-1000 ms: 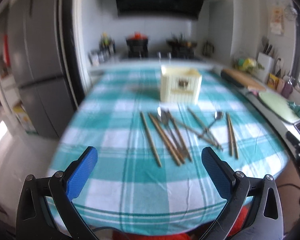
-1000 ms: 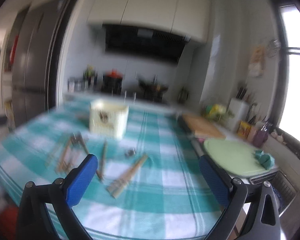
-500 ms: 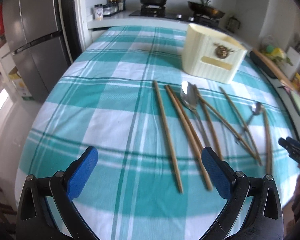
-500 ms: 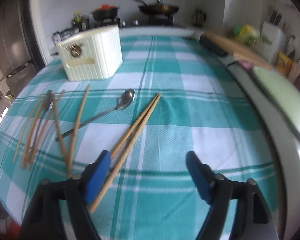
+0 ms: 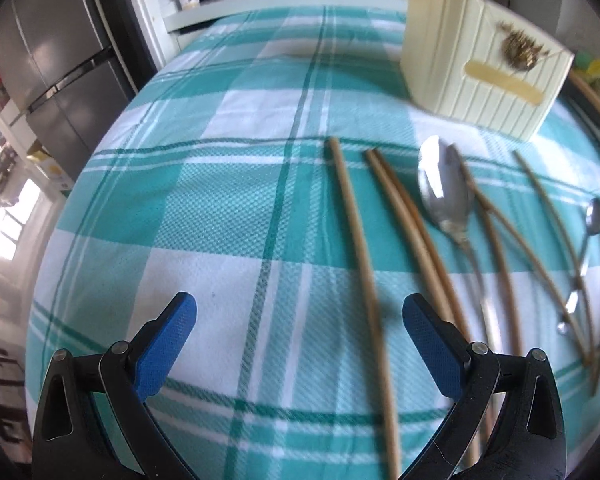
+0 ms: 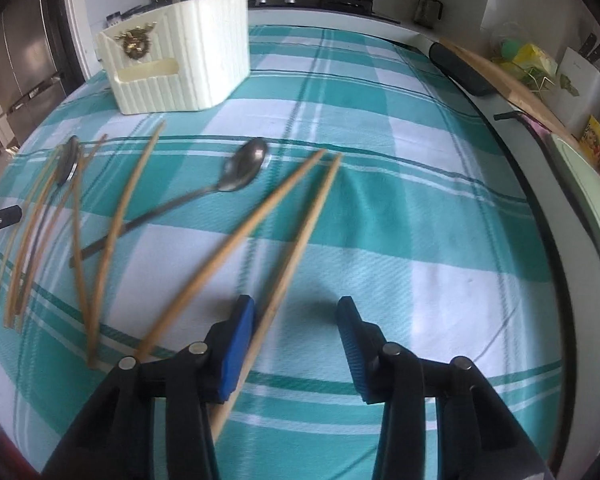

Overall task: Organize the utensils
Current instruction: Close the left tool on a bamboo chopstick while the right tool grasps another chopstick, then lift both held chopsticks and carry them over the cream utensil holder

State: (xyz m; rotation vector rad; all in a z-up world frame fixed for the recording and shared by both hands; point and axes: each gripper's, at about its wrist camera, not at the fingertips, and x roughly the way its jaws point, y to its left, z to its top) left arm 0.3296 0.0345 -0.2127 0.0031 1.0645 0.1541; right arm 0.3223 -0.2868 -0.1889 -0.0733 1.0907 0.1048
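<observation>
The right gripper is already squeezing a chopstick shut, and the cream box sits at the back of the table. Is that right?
Not quite. The right wrist view shows the right gripper open, not squeezing: its jaws stand apart, with a chopstick lying on the cloth just inside its left finger. The cream box does sit at the back of the table.

My left wrist camera sits low and close over the checked tablecloth (image 5: pixel 228 216), facing along my fingers toward the cream utensil holder (image 5: pixel 480 68) ahead-right. My right camera, equally low, sees that holder (image 6: pixel 180 64) ahead-left. Both share the chopsticks and spoons between.
</observation>
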